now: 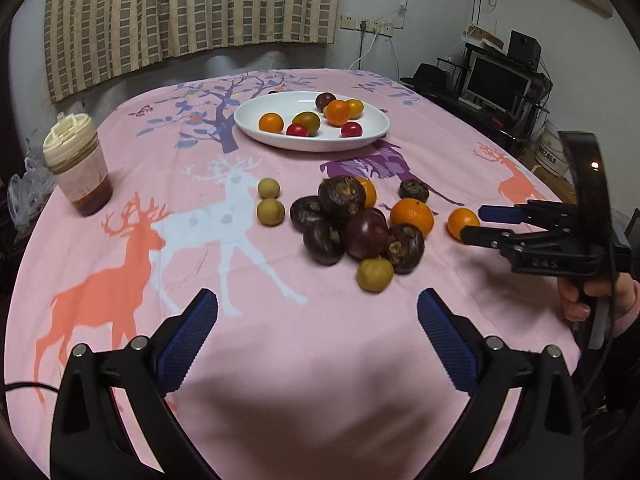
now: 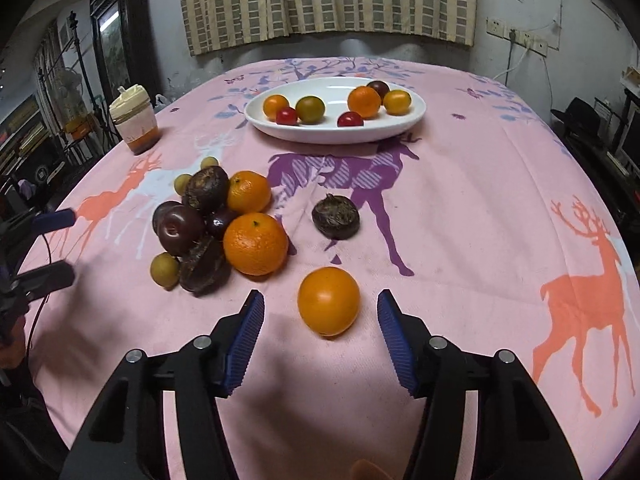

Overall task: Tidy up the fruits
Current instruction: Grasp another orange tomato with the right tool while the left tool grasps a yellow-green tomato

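The right tool [image 2: 320, 344] stands part open and empty, with a loose orange fruit [image 2: 328, 300] on the pink surface [image 2: 460, 208] just ahead between its pads; to take it well, I judge it should slide forward until the pads flank the fruit's middle, close gently, then carry it to the white plate [image 2: 304, 132] near the far edge. The left tool [image 1: 318, 344] gapes wide and empty short of the fruit pile [image 1: 356, 224]. Only the left view shows the hand [image 1: 588, 300] gripping the right tool's handle; only the right view shows that the orange fruit lies clear of the pads.

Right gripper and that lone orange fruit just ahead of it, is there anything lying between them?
No. In the right wrist view only bare pink tablecloth separates the open right gripper from the orange fruit.
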`<state>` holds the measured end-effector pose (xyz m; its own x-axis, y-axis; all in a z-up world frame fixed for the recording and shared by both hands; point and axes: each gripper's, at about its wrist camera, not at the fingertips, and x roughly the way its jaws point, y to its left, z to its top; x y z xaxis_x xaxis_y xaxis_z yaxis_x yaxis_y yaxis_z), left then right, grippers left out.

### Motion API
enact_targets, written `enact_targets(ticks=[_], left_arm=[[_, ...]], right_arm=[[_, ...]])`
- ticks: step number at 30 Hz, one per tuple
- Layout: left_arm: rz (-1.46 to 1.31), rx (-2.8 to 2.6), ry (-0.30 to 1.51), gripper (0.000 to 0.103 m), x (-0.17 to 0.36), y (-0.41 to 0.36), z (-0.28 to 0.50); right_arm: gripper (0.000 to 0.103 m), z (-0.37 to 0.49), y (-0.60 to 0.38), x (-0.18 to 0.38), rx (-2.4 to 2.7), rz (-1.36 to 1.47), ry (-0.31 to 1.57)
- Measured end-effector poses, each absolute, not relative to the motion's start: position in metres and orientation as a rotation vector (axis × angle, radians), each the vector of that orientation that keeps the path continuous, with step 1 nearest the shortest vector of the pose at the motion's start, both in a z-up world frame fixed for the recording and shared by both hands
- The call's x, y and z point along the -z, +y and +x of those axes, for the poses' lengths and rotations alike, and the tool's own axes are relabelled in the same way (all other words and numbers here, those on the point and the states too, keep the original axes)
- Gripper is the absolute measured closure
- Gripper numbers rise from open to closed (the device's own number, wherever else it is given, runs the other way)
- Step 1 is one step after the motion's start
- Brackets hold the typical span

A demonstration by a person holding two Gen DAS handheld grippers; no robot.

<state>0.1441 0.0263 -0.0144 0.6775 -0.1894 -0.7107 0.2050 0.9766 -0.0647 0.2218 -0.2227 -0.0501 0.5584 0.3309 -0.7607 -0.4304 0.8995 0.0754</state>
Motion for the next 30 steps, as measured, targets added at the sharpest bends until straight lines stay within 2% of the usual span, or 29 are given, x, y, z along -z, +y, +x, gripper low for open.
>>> enact_targets(ticks=[5,7,8,11,13,14,15,17,20,26,30], left_arm=[[0.018,0.221,0.776,0.005,0.013,0.026,0.129],[0.021,0.242,0.785,0.005,0.015,0.023,0.129],[0.026,0.253,0.794,0.005,0.016,0.021,0.129],[0.048,0.277,0.819,0.005,0.023,0.012,0.137],[0.064,0.307,0.831,0.019,0.027,0.005,0.144],[0.068,0.324,0.849,0.033,0.03,0.001,0.15],[0.067,0.335,0.866,0.041,0.033,-0.002,0.156],[0.059,0.333,0.892,0.044,0.04,-0.006,0.17],[0.046,0.355,0.928,0.057,0.048,-0.013,0.184],[0.064,0.363,0.952,0.058,0.056,-0.022,0.197],[0.075,0.372,0.966,0.065,0.06,-0.026,0.201]], right_arm=[[0.045,0.228,-0.222,0.054,-0.449,-0.116,0.896],[0.063,0.232,-0.221,0.057,-0.452,-0.114,0.92],[0.067,0.234,-0.221,0.059,-0.459,-0.108,0.931],[0.068,0.234,-0.227,0.057,-0.472,-0.059,0.924],[0.068,0.23,-0.236,0.052,-0.5,0.006,0.889],[0.068,0.228,-0.239,0.05,-0.511,0.031,0.876],[0.068,0.227,-0.242,0.048,-0.518,0.057,0.863],[0.068,0.227,-0.245,0.046,-0.518,0.092,0.846],[0.068,0.225,-0.248,0.042,-0.53,0.127,0.821],[0.068,0.223,-0.246,0.04,-0.556,0.145,0.807],[0.068,0.222,-0.246,0.039,-0.556,0.145,0.8]])
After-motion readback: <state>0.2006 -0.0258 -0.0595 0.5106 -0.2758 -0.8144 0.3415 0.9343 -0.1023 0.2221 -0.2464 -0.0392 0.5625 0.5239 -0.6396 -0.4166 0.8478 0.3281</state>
